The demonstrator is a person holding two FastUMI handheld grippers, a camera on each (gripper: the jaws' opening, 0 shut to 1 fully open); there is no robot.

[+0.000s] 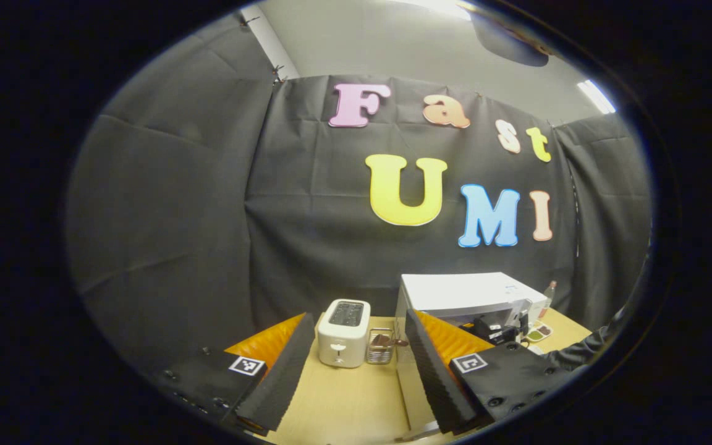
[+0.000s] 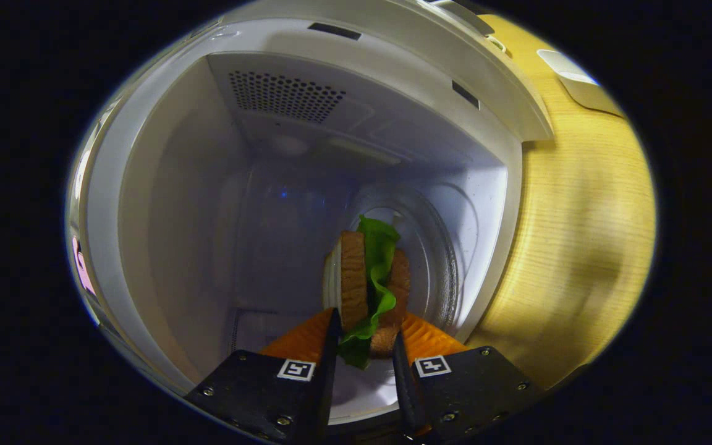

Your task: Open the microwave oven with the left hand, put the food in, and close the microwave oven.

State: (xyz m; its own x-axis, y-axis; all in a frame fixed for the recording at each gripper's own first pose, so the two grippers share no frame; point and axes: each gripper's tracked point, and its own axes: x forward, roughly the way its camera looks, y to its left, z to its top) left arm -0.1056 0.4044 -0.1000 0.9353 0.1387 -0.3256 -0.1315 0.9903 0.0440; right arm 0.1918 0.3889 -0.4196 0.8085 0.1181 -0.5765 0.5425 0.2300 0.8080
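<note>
one step is done, i judge: the white microwave oven (image 2: pixel 164 185) stands open, and my right gripper (image 2: pixel 363 355) is clamped on the brown bread sandwich with green lettuce (image 2: pixel 369 278), held inside the cavity over the clear glass turntable (image 2: pixel 436 259). release and closing remain. my left gripper (image 1: pixel 356 364) is wide open and empty, near the white toaster (image 1: pixel 343 332) on the pale wooden table (image 1: pixel 343 402). no brand or label is legible.
</note>
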